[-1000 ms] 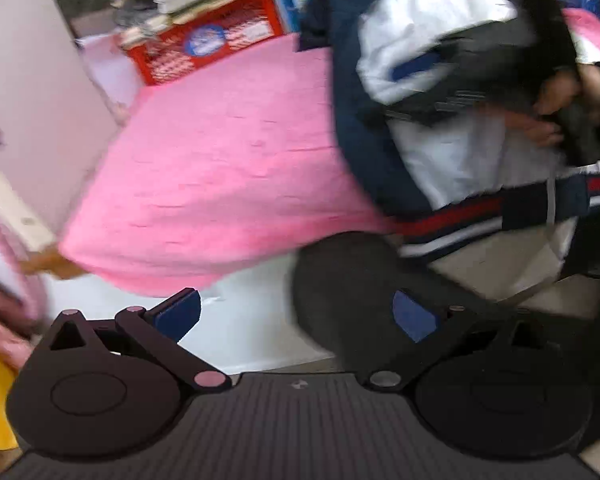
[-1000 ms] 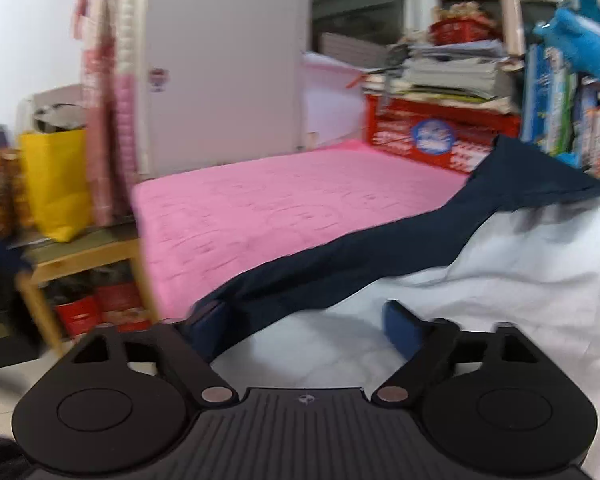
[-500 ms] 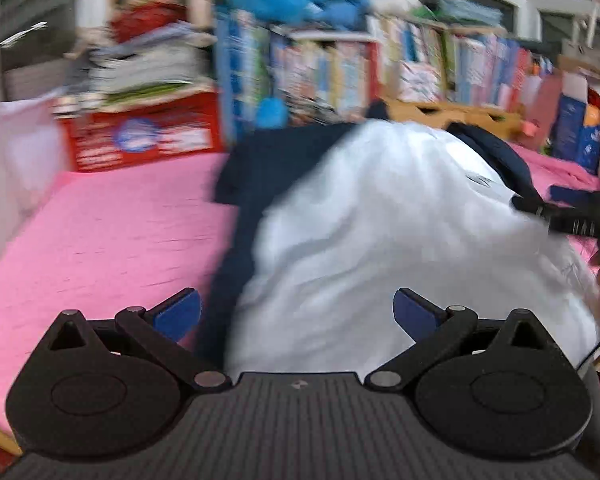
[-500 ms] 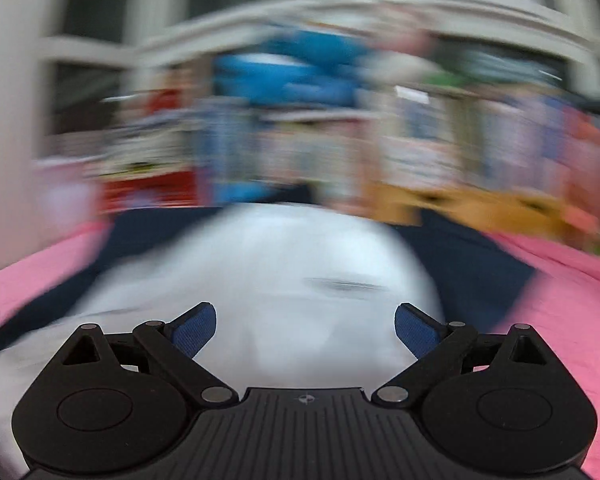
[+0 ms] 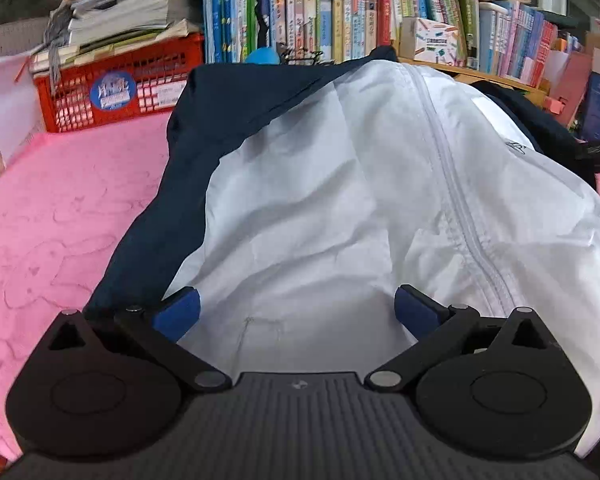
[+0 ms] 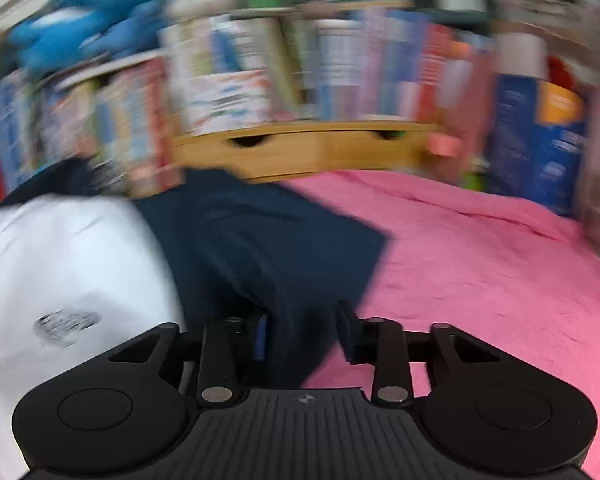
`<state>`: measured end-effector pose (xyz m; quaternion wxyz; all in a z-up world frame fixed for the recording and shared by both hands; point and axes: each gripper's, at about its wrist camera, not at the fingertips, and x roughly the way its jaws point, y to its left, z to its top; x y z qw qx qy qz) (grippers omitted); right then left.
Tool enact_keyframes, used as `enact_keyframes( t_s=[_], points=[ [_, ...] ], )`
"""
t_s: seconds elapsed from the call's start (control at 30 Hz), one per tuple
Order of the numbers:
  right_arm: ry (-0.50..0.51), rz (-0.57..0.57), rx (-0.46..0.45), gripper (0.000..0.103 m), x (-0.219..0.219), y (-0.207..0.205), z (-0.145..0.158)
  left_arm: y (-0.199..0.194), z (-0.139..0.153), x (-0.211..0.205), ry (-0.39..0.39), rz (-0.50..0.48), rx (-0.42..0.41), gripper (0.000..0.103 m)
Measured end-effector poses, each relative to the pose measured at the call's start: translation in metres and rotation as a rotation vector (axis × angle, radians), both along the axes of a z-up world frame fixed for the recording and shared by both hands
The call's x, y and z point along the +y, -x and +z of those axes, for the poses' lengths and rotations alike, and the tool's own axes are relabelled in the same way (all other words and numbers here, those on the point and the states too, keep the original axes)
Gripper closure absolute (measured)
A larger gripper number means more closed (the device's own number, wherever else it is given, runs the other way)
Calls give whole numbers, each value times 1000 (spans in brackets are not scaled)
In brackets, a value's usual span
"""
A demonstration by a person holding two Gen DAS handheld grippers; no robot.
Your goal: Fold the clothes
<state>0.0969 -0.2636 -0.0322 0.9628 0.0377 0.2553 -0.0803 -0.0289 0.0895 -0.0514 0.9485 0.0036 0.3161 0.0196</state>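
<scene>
A white jacket [image 5: 320, 200] with navy sleeves and a zip down its front lies spread on the pink bed cover [image 5: 60, 220]. My left gripper [image 5: 296, 304] hovers open just above the white front near the hem, with nothing between its blue pads. In the blurred right wrist view the white front [image 6: 60, 260] lies at the left. A navy sleeve [image 6: 260, 240] runs down between the jaws of my right gripper [image 6: 304, 332]. Those jaws are closing around the sleeve, and a narrow gap still shows at the right pad.
A red crate [image 5: 120, 84] under stacked papers stands at the back left of the bed. A packed bookshelf [image 5: 340, 16] lines the far side, above a wooden drawer unit [image 6: 300, 148]. Bare pink cover [image 6: 480, 260] stretches to the right of the sleeve.
The left gripper swung from the bed's edge in over the jacket's white front and stayed open. The right gripper swept right across the jacket to the navy sleeve, and its jaws narrowed.
</scene>
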Motion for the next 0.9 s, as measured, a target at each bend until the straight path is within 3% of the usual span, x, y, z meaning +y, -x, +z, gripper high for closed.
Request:
enact_keyframes(
  t_s=[0.17, 0.27, 0.33, 0.4, 0.47, 0.5, 0.57, 0.63, 0.7, 0.83, 0.9],
  points=[
    [4, -92, -58, 72, -49, 31, 15, 6, -2, -2, 1, -8, -21, 0],
    [78, -136, -104, 67, -48, 57, 23, 8, -2, -2, 0, -20, -30, 0],
    [151, -173, -89, 45, -45, 67, 16, 9, -2, -1, 0, -23, -39, 0],
    [206, -187, -1, 37, -46, 65, 0, 10, -3, -1, 1, -25, -47, 0],
    [216, -144, 89, 37, -45, 65, -13, 11, -3, -1, 0, -27, -52, 0],
    [227, -119, 92, 37, -41, 69, -12, 11, -3, -1, 0, -28, -56, 0],
    [275, -71, 51, 32, -29, 81, 0, 12, -4, -1, 1, -27, -62, 0],
    [339, -17, -29, 15, -13, 89, 21, 12, -4, -1, 1, -27, -67, 0],
    [386, 49, -114, 4, 3, 90, 42, 12, -5, -1, 2, -27, -73, 0],
    [488, 207, -219, 4, 50, 42, 68, 14, -6, -1, 2, -31, -82, 0],
    [564, 278, -179, 7, 83, -5, 65, 14, -6, -1, 1, -34, -83, 0]
  ],
)
